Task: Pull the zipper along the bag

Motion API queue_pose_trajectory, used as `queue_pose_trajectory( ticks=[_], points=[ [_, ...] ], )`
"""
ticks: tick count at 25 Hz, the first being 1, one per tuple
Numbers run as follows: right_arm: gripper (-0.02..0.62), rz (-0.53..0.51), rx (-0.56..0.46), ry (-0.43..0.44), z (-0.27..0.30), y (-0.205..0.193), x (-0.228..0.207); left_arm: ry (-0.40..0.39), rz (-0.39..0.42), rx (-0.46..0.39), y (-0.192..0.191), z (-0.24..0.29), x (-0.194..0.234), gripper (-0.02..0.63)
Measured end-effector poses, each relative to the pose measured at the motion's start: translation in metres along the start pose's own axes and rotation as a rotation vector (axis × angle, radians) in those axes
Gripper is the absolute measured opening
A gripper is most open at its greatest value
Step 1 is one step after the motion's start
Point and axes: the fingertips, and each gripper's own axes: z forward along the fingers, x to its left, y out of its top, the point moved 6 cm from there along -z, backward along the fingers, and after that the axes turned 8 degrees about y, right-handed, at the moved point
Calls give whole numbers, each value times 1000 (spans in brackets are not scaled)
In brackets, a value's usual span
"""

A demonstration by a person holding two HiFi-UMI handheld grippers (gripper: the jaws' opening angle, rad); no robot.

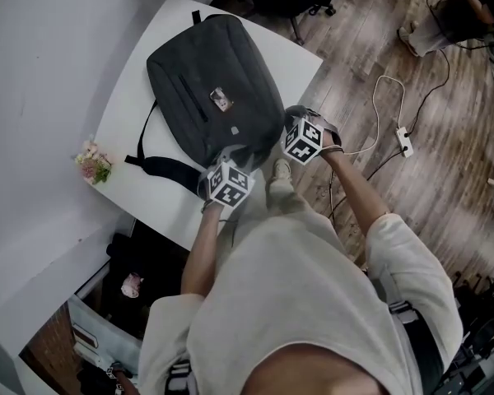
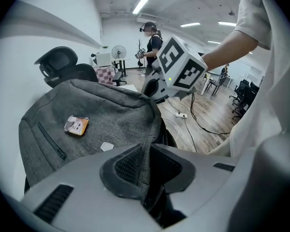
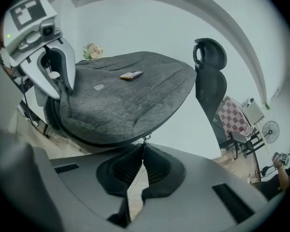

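Left gripper view is showing me the left gripper [image 2: 146,153] with its pads pressing together on a fold at the edge of the grey bag [image 2: 101,115], the cloth running up between them; a small orange-rimmed card [image 2: 77,125] and a pale tag [image 2: 106,147] are sitting on the bag's top face; the right gripper [image 3: 143,149], in its own view, is pinching the little metal zipper pull [image 3: 145,139] at the bag's rim, its jaws all but meeting around it; from the head view I am seeing the bag lying flat on the white table [image 1: 156,202], both grippers working at its near end, the left one at the corner and the right one on the side facing the wooden floor [image 1: 445,97]; a black strap [image 1: 160,167] is trailing across the tabletop beside the bag; a small bunch of flowers [image 1: 93,163] is resting at the table's left edge; a black office chair [image 3: 210,76] is standing beyond the table; a power strip [image 1: 405,141] is lying on the floor, well apart from the bag.
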Motion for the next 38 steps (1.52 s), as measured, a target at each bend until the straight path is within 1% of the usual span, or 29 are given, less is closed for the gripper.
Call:
queue_pose_trajectory(
  ticks=[10, 13, 16, 18, 19, 21, 24, 30, 34, 36, 38],
  points=[
    [20, 182, 4, -66, -19, -20, 25, 21, -69, -13, 19, 12, -2, 74],
    [20, 212, 2, -70, -21, -24, 28, 16, -59, -15, 22, 12, -5, 74],
    [20, 195, 6, -56, -21, -26, 24, -9, -28, -23, 23, 9, -9, 77],
    [20, 191, 3, -49, -22, -27, 23, -21, -6, -45, 23, 5, -12, 100],
    [20, 189, 3, -47, -22, -28, 23, -23, 8, -54, 23, 2, -14, 128],
    [20, 183, 3, -44, -23, -30, 23, -16, 63, -48, 21, -4, -17, 198],
    [20, 173, 3, -36, -22, -31, 20, 10, 185, -15, 11, -16, -13, 235],
    [20, 135, 9, -14, -20, -28, 14, 27, 384, 52, -31, -36, 4, 255],
    [20, 111, 15, 4, -19, -28, 14, 39, 543, 80, -27, -47, 12, 261],
    [20, 106, 15, 11, -19, -28, 13, 13, 598, 106, -29, -55, 20, 262],
    [20, 100, 16, 14, -19, -28, 13, -8, 671, 151, -43, -57, 28, 264]
  ],
)
